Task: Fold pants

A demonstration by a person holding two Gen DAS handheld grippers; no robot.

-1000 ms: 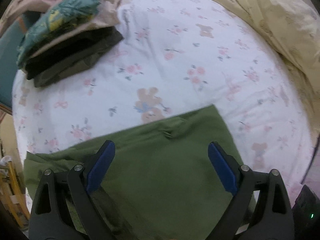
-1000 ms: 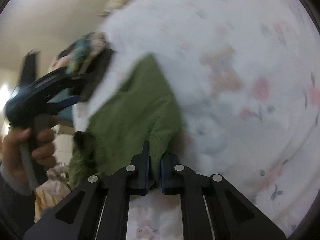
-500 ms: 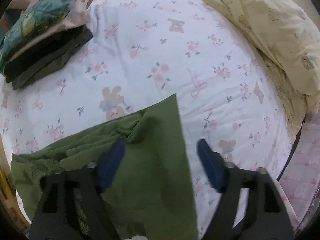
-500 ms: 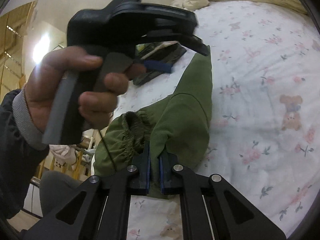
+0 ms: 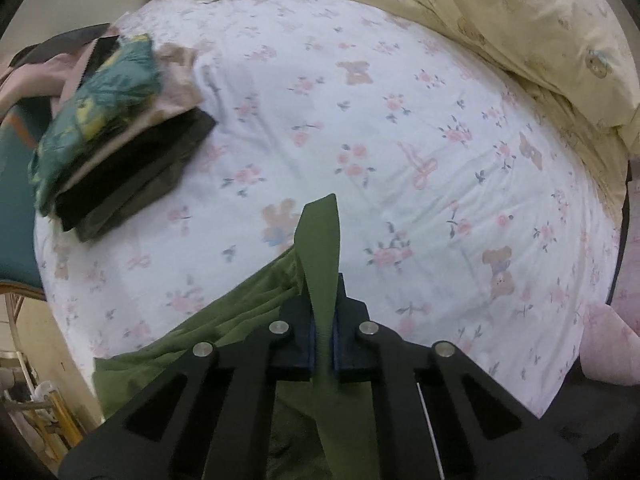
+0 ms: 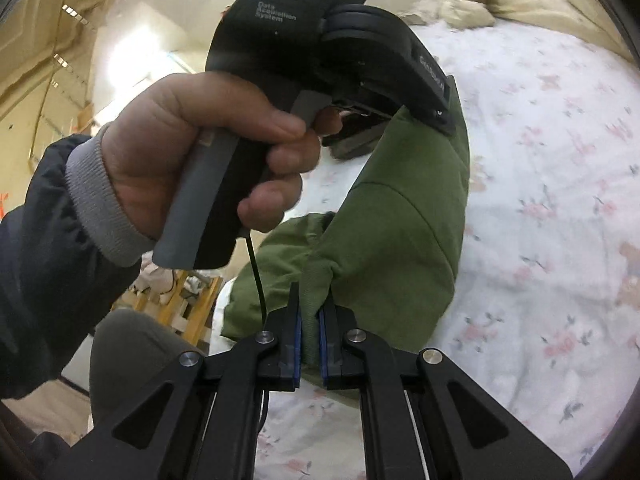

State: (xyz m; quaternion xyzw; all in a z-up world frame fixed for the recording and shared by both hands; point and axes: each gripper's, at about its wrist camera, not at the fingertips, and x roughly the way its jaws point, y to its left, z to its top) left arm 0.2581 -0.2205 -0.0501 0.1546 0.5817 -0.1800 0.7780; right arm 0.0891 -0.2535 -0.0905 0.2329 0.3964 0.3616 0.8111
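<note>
I have the green pants (image 5: 276,320) in both grippers now. My left gripper (image 5: 323,340) has just been closing, and its blue pads are now pressed tight on a thin edge of the cloth. My right gripper (image 6: 309,344) is pinched on the ribbed band at another edge. In the right view I can see my left hand (image 6: 192,160) around the black handle. The pants hang between the two grippers, partly lifted, and the rest lies bunched at the near edge of the bed sheet (image 5: 400,140) with little bears and flowers.

The cloth looks soft and light, so I think it will sag and flop. It should not slip much. I think holding it at the corners is best, so the fold falls flat. A stack of folded clothes (image 5: 116,136) sits well apart, near a yellow blanket (image 5: 540,20).
</note>
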